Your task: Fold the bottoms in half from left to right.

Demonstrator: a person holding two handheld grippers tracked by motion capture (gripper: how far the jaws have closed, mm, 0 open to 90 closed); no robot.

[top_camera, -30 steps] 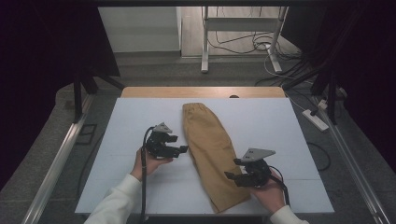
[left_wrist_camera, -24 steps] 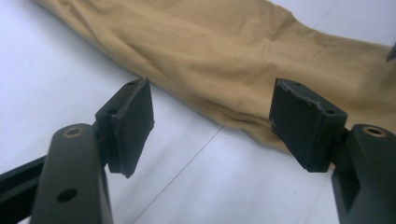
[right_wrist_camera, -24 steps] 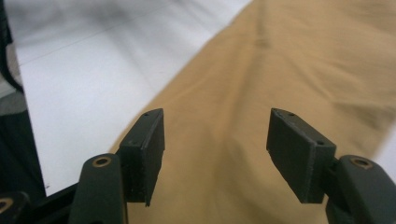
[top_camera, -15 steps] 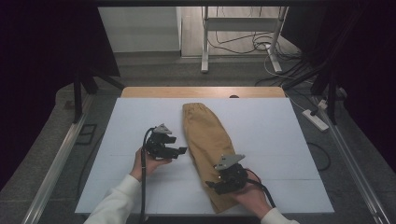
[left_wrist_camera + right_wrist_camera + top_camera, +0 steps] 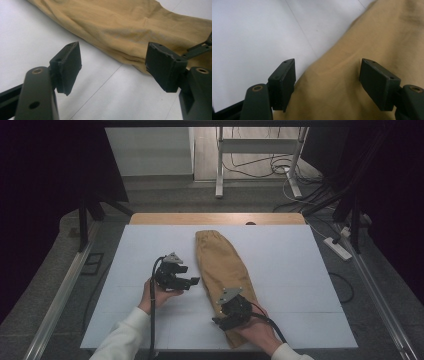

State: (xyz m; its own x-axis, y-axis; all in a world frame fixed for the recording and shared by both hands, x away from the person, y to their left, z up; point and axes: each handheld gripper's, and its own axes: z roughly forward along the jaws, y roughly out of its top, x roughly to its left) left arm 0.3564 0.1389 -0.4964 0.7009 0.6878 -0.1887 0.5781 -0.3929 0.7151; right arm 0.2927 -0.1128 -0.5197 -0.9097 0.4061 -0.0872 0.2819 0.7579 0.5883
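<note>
Left side first: our left gripper hovers over the bare white table, just left of the tan folded garment, jaws spread wide with nothing between them. In the left gripper view the cloth's left edge runs across beyond the jaws, not touching them.

Centre: the garment lies as a long strip down the middle of the table, waistband end far, the other end at the near edge.

Right of centre: our right gripper sits over the garment's near end, jaws apart and empty. In the right gripper view they straddle the cloth's left edge, one jaw over the table, one over fabric.

Step in hand, as we judge it: taking hold of the near end. To do it well we should drop low enough to catch all the layers at the edge, close squarely, and bring the left gripper in to the same edge before lifting.

Against a second ago: the right gripper was off the cloth to the right; it has swung left onto it. The left one has barely shifted.
</note>
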